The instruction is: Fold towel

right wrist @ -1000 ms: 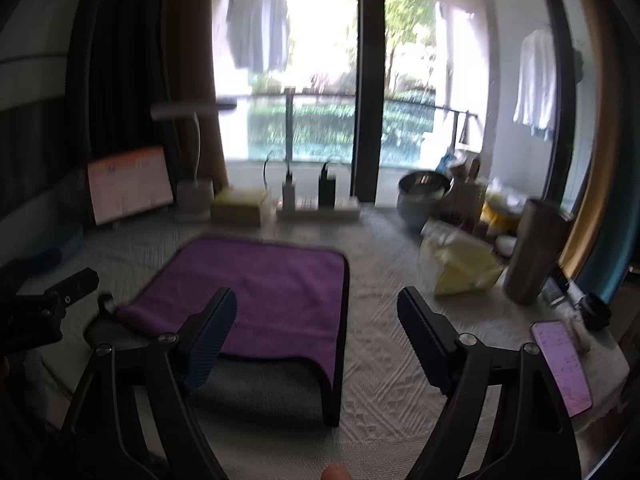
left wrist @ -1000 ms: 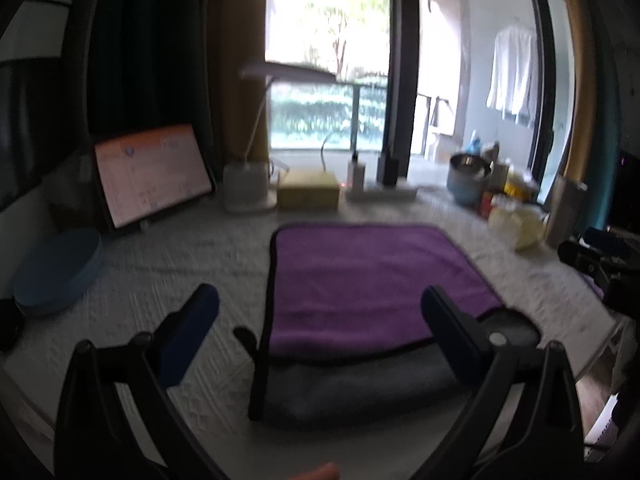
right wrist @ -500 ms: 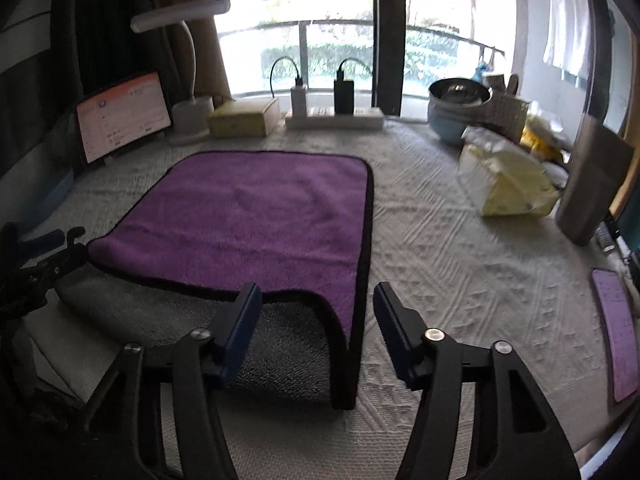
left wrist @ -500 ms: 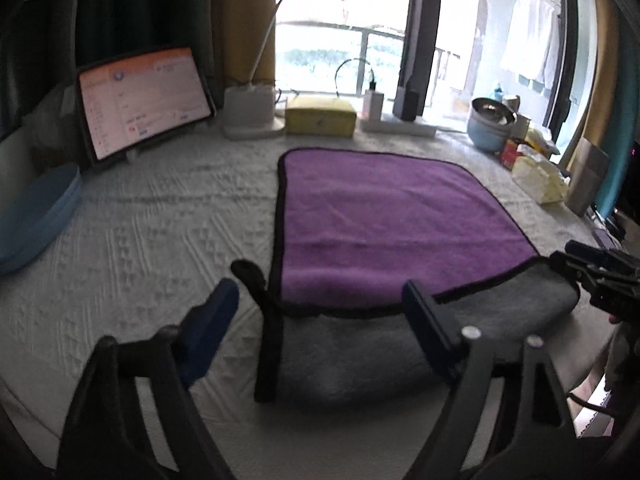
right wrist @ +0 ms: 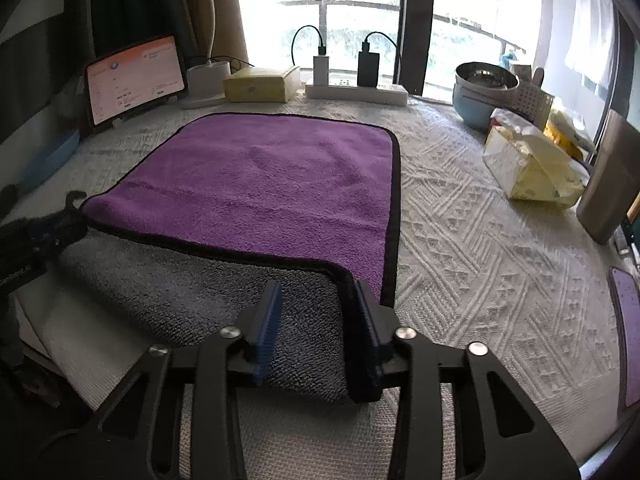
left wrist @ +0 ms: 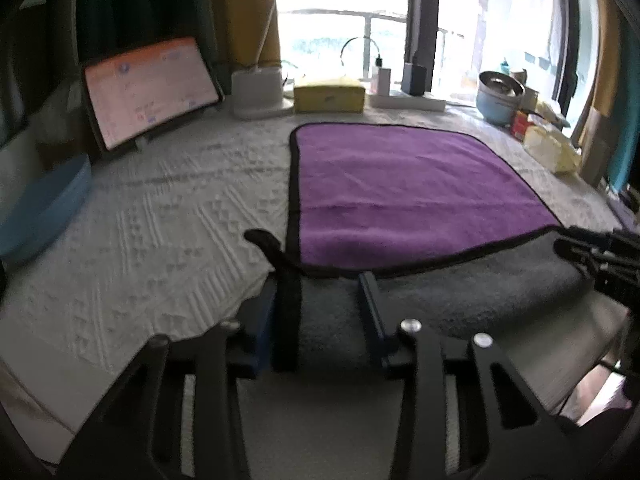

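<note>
A purple towel with black trim lies flat on the white textured table cover; its grey underside shows along the near edge, which hangs over the table front. It also shows in the right wrist view. My left gripper is open, its blue-padded fingers astride the towel's near left corner and its black trim. My right gripper is open astride the near right corner, on the grey part. Each gripper shows at the other view's edge.
At the back stand a tablet, a white lamp base, a yellow box and a power strip. A blue bowl, a yellow tissue pack and a metal cup are right. A blue round dish is left.
Both grippers have moved down and forward to the towel's near edge, and their jaws have narrowed around the two near corners. The towel has not moved.
</note>
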### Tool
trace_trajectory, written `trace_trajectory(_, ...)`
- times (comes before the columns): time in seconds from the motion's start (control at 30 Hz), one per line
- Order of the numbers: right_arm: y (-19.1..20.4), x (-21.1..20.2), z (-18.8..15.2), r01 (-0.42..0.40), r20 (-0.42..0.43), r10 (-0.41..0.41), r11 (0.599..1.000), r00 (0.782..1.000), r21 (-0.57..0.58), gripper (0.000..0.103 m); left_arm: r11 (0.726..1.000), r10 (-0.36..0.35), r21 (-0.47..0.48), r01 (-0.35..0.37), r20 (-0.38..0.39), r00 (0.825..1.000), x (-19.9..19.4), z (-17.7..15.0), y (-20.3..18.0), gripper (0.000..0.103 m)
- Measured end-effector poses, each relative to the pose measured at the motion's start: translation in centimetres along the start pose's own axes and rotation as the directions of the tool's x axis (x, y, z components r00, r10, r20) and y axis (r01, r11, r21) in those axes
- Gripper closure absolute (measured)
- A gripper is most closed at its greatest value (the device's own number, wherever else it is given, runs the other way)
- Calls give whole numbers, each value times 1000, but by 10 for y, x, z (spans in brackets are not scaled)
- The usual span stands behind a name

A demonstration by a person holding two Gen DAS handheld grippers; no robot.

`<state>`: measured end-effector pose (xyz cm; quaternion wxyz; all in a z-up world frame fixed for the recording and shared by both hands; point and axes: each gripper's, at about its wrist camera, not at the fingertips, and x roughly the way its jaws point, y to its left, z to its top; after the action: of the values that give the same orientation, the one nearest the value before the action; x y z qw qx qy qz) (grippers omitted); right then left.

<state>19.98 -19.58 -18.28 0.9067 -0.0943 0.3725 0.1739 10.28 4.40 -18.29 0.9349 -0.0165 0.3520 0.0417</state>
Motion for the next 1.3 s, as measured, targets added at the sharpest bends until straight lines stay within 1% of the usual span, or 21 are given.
trace_trajectory(0.17,0,-3,-2,34,21,-33,999,999,-13,92,998,32,49,-34,54,998,-10,0,-8,72)
trace_trajectory(0.2,-1,-5,-2,39,28,-38,999,999,-14,93,998,36,55,-39,60,998,-11,-1,-9,74)
trace_trajectory(0.27,-1,-7,-3,45,38,-45,999,998,-18,96,995,65,77,-71,77,995,-13,-2,-11,75)
trace_trajectory(0.33,-2,-11,-5,52,51,-50,998,997,-20,97,993,70,87,-79,97,993,-16,-2,-12,75)
trace_trajectory(0.43,-2,-16,-5,45,65,-43,999,997,-22,97,993,55,96,-65,110,992,-19,-2,-15,83)
trace_trajectory(0.5,-1,-19,-6,35,70,-33,999,997,-27,97,996,27,86,-35,94,995,-17,-2,-14,87)
trace_trajectory(0.57,0,-21,-6,21,74,-19,999,997,-26,97,997,13,72,-18,75,997,-14,-3,-13,88)
trace_trajectory(0.67,-1,-19,-7,6,63,-5,1000,998,-18,97,999,10,50,-13,45,999,-9,-4,-11,89)
trace_trajectory(0.73,-1,-14,-8,19,46,-18,1000,999,-13,97,999,13,36,-14,25,1000,-5,-5,-8,89)
trace_trajectory(0.8,-3,-12,-7,13,38,-13,1000,999,-2,88,1000,11,25,-12,13,1000,-3,-7,-6,89)
trace_trajectory(0.83,-2,-9,-6,11,26,-10,1000,1000,-8,76,1000,0,15,-1,11,1000,-2,-6,-4,89)
trace_trajectory(0.87,-1,-9,-6,9,22,-8,1000,1000,-12,70,1000,-8,10,8,14,1000,-3,-6,-4,89)
trace_trajectory(0.93,2,-4,-6,-2,7,2,1000,1000,-27,69,1000,-22,12,22,20,1000,-5,-6,-6,92)
trace_trajectory(1.0,4,-2,-6,2,14,-1,999,1000,-36,70,999,-39,22,38,25,999,-6,-5,-8,95)
trace_trajectory(1.03,5,-2,-6,-1,16,1,999,1000,-39,78,998,-51,24,50,28,998,-7,-5,-9,96)
trace_trajectory(1.07,6,-2,-6,-6,18,7,999,1000,-42,87,998,-58,27,57,29,998,-8,-5,-10,96)
trace_trajectory(1.13,8,-3,-7,6,24,-5,998,1000,-63,95,997,-71,31,70,32,997,-9,-4,-12,97)
trace_trajectory(1.2,9,-4,-6,10,29,-8,997,1000,-74,97,996,-84,25,83,38,996,-12,-2,-12,98)
trace_trajectory(1.3,8,-8,-5,15,46,-11,997,999,-76,98,995,-96,15,95,55,994,-18,3,-10,98)
